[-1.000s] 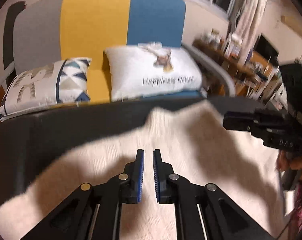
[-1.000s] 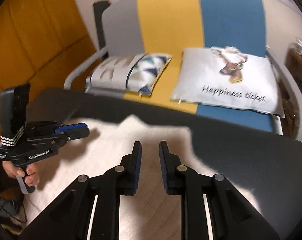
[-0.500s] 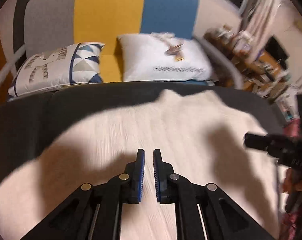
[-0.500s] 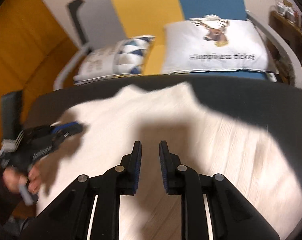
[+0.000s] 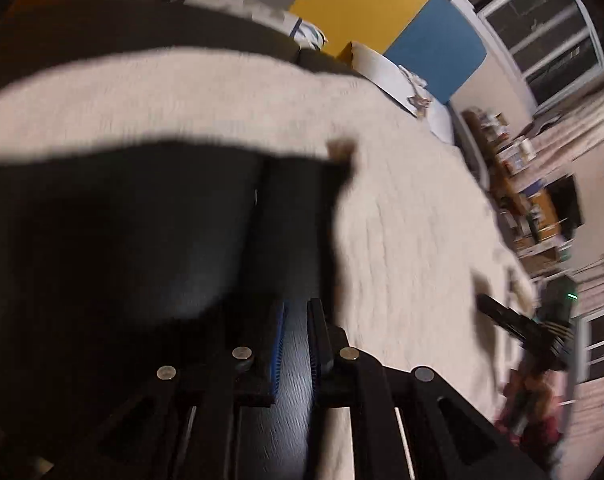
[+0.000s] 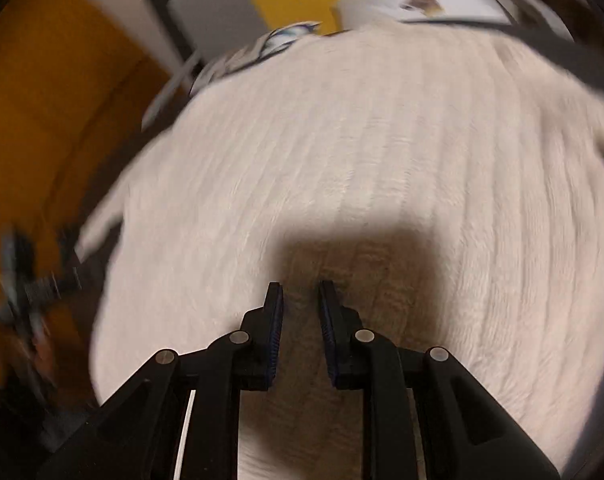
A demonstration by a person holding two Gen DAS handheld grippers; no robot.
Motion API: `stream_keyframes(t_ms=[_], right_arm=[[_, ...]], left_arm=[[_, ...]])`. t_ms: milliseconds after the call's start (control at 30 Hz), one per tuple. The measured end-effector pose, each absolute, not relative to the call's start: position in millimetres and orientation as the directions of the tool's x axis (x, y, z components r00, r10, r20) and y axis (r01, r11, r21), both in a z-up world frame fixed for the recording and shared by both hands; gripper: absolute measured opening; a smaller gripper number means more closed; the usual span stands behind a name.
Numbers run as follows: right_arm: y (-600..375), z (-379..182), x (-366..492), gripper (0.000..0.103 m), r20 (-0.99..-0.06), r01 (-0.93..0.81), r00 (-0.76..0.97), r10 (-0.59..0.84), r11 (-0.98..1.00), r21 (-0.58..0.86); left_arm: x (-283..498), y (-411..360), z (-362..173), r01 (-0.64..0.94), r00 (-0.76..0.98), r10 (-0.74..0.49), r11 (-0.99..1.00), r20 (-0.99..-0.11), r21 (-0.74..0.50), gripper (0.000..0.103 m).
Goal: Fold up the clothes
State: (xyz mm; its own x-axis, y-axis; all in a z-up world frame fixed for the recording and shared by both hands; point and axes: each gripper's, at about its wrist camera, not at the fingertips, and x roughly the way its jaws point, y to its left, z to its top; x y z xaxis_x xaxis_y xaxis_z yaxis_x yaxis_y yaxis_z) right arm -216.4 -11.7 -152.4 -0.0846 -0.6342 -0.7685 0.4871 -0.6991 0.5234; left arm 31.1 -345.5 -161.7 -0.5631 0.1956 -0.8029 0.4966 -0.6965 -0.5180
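Left gripper (image 5: 296, 320) has a narrow gap between its blue-padded fingers, and its jaws have just been opening a little; nothing sits between them, only dark table (image 5: 122, 240) below. Ahead and to its right spreads the cream knit garment (image 5: 401, 208), its ribbing running away from the fingers toward the far edge, one band of it curving across the top left. Compared with a second ago, when the fingers hung over the middle of the cloth, they now sit over bare tabletop at the garment's left edge, and the view has rolled so the sofa (image 5: 365, 8) tilts. Past the cloth lie two cushions (image 5: 385, 76), a window and cluttered shelves at right. The right gripper (image 5: 501, 316) shows blurred at the lower right.

In the right wrist view, the right gripper (image 6: 300, 312) keeps a small gap, as it did a second ago, with nothing pinched; its tips hang over shadowed cloth. The garment (image 6: 381, 140) fills the view, ribs running straight ahead toward the sofa, long axis lying across. Earlier, dark table filled the right side of this view; now cloth covers nearly all. An orange wall (image 6: 62, 100) stands at left, where the left gripper (image 6: 34, 288) is a blur.
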Motion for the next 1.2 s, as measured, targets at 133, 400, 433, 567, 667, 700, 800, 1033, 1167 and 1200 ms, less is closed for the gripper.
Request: stream_keyframes(t_ms=[133,400,433,567,667,700,800,1033,1167,1200], right_arm=[[-7.7,-139.1,-199.2,0.021,-0.755,0.467,-0.103,-0.648,-0.701,0.539],[-14.2,-118.8,-161.9,0.04,-0.766,0.523,-0.103,-0.635,-0.69,0.501],[-14.0,-118.7,-158.8,0.04,-0.771,0.527,-0.104,-0.628,-0.692,0.493],[-24.3,-125.4,-151.8,0.04,-0.808,0.55,-0.117,-0.577,-0.715,0.431],[-33.4,-136.7,-148.4,0.041,-0.826,0.568,-0.109,-0.553,-0.717,0.405],[-34.4,-137.9,-148.7,0.041,-0.82,0.57,-0.118,-0.56,-0.715,0.406],[-31.1,-137.9,-152.9,0.04,-0.812,0.565,-0.107,-0.573,-0.707,0.425],[-49.8,-102.0,-158.7,0.04,-0.761,0.625,-0.099,-0.642,-0.635,0.454],[-95.3,-92.9,-162.3,0.04,-0.741,0.681,-0.069,-0.668,-0.574,0.455],[-108.8,-93.5,-162.8,0.04,-0.742,0.693,-0.058,-0.668,-0.562,0.452]], left_arm=[[29.7,-335.1,-163.1,0.464,-0.581,0.252,-0.679,-0.774,-0.569,0.018],[15.2,-306.0,-168.1,0.425,-0.543,0.248,-0.743,-0.802,-0.517,0.016],[14.5,-301.7,-166.2,0.418,-0.541,0.23,-0.761,-0.809,-0.496,0.005],[16.7,-301.5,-160.8,0.458,-0.513,0.084,-0.815,-0.855,-0.354,0.004],[19.1,-319.8,-162.6,0.488,-0.523,0.105,-0.777,-0.846,-0.398,0.005],[19.8,-322.1,-162.2,0.481,-0.522,0.135,-0.769,-0.843,-0.421,0.006],[26.5,-330.7,-152.8,0.46,-0.539,0.186,-0.752,-0.822,-0.472,0.01],[82.3,-453.4,-120.3,0.681,-0.596,-0.026,-0.547,-0.803,-0.487,0.012],[151.5,-547.1,-120.4,0.808,-0.56,-0.167,-0.326,-0.812,-0.49,0.02],[169.4,-568.0,-122.1,0.829,-0.542,-0.189,-0.28,-0.819,-0.484,0.02]])
